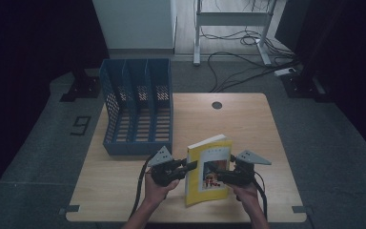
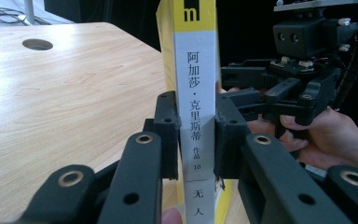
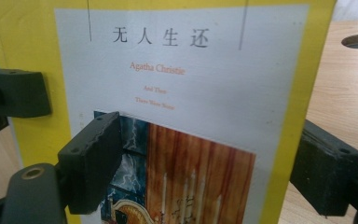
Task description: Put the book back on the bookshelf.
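While our left tongs (image 2: pixel 196 140) clamp the yellow paperback's (image 1: pixel 208 169) spine at lower centre, our right tongs (image 3: pixel 205 163) gape wide before its cover.

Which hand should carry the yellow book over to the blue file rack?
Left. The left tool is clamped on the book at its spine, and sits nearer the rack. The right tool is open, its pads off the cover.

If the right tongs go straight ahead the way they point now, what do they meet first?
Most likely the front cover of the yellow book. The right tongs stand open and face that cover closely, while the left tongs clamp the spine. How small the gap is I cannot judge.
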The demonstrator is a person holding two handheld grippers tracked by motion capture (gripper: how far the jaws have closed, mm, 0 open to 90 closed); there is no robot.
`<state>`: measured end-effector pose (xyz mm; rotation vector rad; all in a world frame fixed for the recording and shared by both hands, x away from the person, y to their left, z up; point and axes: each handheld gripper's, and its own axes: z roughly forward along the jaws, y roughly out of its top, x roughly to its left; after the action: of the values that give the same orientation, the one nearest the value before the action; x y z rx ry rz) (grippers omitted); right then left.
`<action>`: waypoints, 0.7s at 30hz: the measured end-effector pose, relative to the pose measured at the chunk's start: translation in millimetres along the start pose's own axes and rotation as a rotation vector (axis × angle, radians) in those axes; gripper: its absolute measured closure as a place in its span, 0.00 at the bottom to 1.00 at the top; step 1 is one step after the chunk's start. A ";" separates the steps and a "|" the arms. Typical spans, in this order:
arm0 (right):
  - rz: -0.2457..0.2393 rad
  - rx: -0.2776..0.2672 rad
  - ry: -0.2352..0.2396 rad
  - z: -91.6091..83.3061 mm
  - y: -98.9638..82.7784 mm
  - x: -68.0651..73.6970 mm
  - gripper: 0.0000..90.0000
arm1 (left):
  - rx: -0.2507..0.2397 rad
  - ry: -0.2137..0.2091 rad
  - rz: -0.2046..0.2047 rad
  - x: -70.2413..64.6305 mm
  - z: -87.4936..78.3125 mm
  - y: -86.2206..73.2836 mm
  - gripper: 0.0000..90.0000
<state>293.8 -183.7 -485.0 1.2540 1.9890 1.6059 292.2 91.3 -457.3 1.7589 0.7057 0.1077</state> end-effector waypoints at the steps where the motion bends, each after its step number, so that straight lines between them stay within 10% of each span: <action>1: -0.003 -0.002 -0.006 -0.7 0.5 1.7 0.19 | -0.004 -0.014 -0.013 0.0 -0.7 0.5 0.83; 13: -0.045 -0.115 0.015 -18.6 12.1 14.8 0.26 | -0.017 0.004 0.042 -12.3 1.5 9.9 0.83; 21: -0.026 -0.061 -0.064 -13.9 8.6 2.5 0.14 | -0.029 0.006 0.048 -10.4 -2.8 3.6 0.84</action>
<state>286.6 -190.7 -471.9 1.2366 1.8955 1.5814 284.1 87.9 -450.2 1.7491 0.6630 0.1549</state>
